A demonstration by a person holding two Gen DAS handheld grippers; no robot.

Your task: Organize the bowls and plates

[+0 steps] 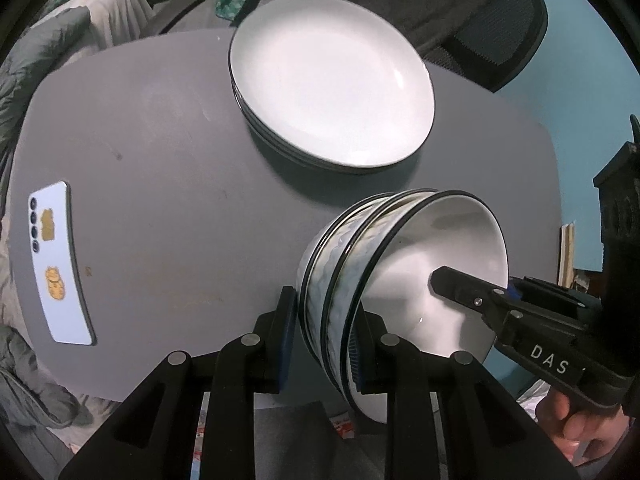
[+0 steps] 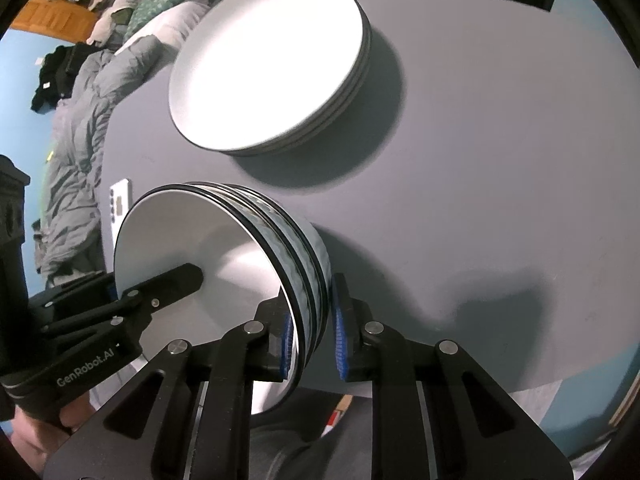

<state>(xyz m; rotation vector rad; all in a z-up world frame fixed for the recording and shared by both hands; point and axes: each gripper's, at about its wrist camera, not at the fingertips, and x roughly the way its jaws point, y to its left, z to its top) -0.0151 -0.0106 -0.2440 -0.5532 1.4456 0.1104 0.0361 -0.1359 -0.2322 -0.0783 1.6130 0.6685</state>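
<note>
You have the plates (image 1: 332, 84) already gathered: one neat stack sits on the far part of the desk (image 1: 160, 160), and nothing more looks needed there. The bowls (image 1: 400, 272) are nested into one stack too, rims together, and that stack is in your grip at the near edge of the desk, well clear of the plates. Your left hand-held gripper (image 1: 326, 344) is clenched on the nested rims on one side, one finger outside the wall and one inside. Your right hand-held gripper (image 2: 312, 344) pinches the opposite side of the same rims, its blue pads (image 2: 341, 344) close on the wall. Whether the stack's foot touches the desk I cannot tell. A phone (image 1: 60, 264) lies apart near the desk's left side. What is left, by my reckoning: set the bowl stack down squarely beside the plates and let go with both hands.
</note>
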